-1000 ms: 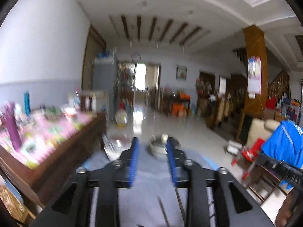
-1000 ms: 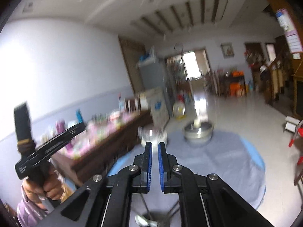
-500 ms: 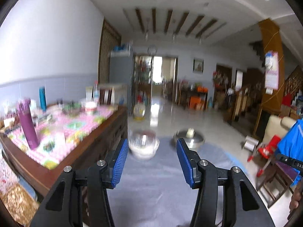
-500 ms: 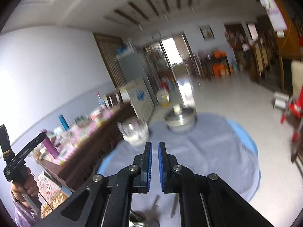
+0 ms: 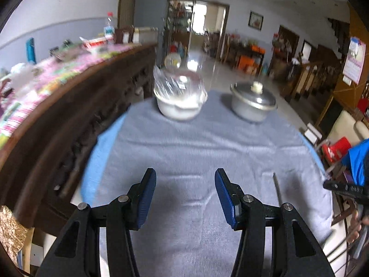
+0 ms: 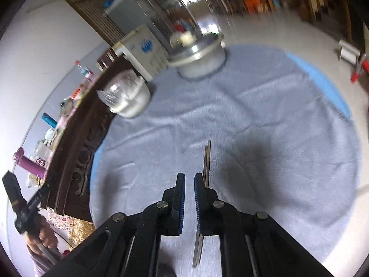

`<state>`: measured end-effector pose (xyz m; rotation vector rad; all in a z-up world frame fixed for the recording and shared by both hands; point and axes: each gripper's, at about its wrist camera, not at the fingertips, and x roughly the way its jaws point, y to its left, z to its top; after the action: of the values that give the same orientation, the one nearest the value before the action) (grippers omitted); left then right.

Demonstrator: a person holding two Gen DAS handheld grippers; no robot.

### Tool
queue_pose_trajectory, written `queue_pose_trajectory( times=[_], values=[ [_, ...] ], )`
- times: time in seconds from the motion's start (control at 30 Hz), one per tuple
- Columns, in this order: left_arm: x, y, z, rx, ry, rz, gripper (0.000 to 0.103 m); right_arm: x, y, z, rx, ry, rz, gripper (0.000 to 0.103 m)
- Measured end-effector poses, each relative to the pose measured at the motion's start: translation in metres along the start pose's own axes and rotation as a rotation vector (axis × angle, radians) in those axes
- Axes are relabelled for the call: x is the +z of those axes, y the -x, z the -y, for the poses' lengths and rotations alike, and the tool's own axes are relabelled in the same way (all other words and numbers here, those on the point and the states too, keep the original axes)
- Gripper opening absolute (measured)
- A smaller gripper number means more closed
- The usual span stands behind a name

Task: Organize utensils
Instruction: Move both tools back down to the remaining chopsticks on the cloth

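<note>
Grey cloth (image 6: 265, 115) bears chopsticks (image 6: 207, 161) pointing away, toward the pots.

A round worktop (image 5: 207, 152) covered by a grey-blue cloth (image 6: 265, 120) fills the middle of both views. At the upper centre of the left wrist view stand a white bowl (image 5: 178, 106) wrapped in clear plastic and, to its right, a lidded metal pot (image 5: 252, 103). A slim metal utensil (image 6: 206, 161) lies flat on the cloth at lower centre of the right wrist view.
</note>
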<state>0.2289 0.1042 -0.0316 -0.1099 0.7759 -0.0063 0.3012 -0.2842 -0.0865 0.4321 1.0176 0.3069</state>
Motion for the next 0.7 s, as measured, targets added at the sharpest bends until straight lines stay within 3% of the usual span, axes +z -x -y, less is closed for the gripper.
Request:
queue_pose_trajectory(
  times=[0.3,0.7],
  values=[
    [-0.014,-0.086,0.026,-0.047,-0.065,-0.153,0.054,0.045,-0.111,0.015,-0.049,-0.081,-0.135,0.011],
    [-0.024,-0.131,0.046,-0.1,-0.107,-0.228,0.054,0.065,-0.164,0.015,-0.174,-0.082,-0.213,0.011]
  ],
)
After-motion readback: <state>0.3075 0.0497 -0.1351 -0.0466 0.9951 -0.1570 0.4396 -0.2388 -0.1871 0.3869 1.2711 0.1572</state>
